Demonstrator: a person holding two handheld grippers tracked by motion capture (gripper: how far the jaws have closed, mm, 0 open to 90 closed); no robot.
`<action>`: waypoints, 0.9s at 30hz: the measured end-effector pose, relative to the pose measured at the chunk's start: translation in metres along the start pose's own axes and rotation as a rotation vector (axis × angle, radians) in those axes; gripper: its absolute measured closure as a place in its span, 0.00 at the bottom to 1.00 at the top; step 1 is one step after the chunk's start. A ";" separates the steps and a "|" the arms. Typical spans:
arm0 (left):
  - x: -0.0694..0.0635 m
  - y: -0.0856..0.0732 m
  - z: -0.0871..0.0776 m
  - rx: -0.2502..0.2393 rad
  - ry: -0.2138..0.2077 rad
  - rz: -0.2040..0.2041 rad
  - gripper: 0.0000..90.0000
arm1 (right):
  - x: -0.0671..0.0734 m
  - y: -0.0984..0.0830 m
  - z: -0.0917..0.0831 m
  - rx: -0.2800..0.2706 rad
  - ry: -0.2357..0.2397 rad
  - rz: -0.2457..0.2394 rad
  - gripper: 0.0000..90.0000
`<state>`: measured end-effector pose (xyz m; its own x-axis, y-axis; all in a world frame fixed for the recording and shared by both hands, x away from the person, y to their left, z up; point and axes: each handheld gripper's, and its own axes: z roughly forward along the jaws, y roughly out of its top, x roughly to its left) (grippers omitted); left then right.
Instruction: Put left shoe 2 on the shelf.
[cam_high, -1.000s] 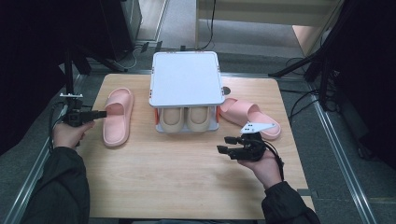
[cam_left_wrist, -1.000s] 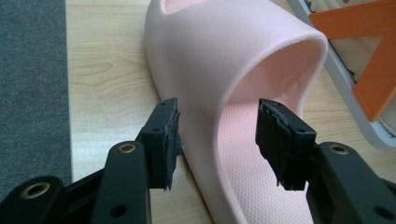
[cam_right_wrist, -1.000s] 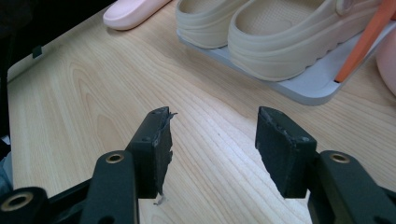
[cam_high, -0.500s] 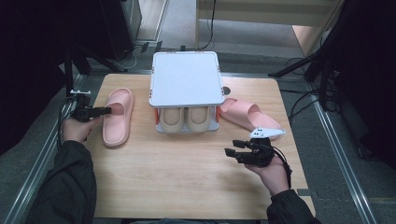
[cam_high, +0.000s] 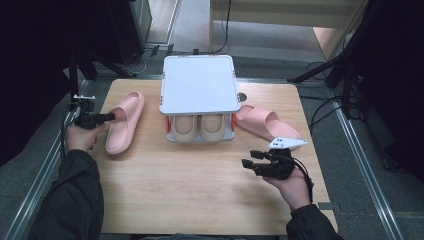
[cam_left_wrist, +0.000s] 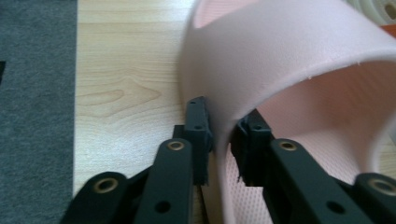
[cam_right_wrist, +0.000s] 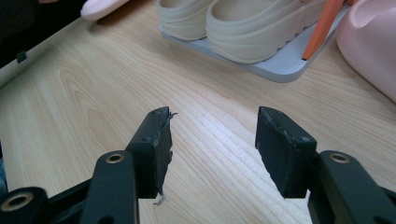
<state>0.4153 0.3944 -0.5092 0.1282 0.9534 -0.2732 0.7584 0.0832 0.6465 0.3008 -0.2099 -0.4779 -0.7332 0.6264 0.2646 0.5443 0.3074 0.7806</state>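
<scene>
1. Far left of the surface (cam_high: 200, 200): left gripper (cam_high: 107, 118) level, pointing right at the near pink slipper (cam_high: 123, 121), and far nearer to it than the other hand.
2. Slipper lying flat, long axis running away from the person, toe end toward the back edge, just left of the small shoe rack (cam_high: 199, 82).
3. Jaws just been closing, with the slipper's strap wall (cam_left_wrist: 219, 135) between them; in the left gripper view one jaw outside the strap, the other inside, pads pressing on the foam from both sides. Gripping the strap, by the look of it.
4. Likely next: lifting the slipper and carrying it right, toward the rack; a thin soft wall to hold, so some risk of folding or slipping.
5. Rack mid-surface, white top shelf bare, a beige pair (cam_high: 200, 127) on the lower tier.
6. Second pink slipper (cam_high: 265, 121) right of the rack, lying slantwise.
7. Right gripper (cam_high: 247, 164) hovering over bare wood near the front right, pointing left; jaws wide apart, nothing between them, the second slipper up and to its right in its own view.
</scene>
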 end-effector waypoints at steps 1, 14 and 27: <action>0.000 0.000 0.000 -0.001 -0.006 -0.004 0.90 | 0.000 0.000 0.000 0.001 0.000 0.000 0.51; -0.003 0.006 -0.003 0.039 -0.055 -0.081 0.93 | 0.000 0.000 0.000 0.000 0.000 -0.002 0.52; -0.030 0.024 -0.009 0.073 -0.081 -0.094 0.92 | -0.002 0.003 0.001 -0.014 -0.001 -0.001 0.51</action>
<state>0.4243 0.3704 -0.4792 0.1039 0.9156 -0.3885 0.8133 0.1467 0.5631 0.3047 -0.2095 -0.4770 -0.7334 0.6269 0.2631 0.5375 0.2977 0.7890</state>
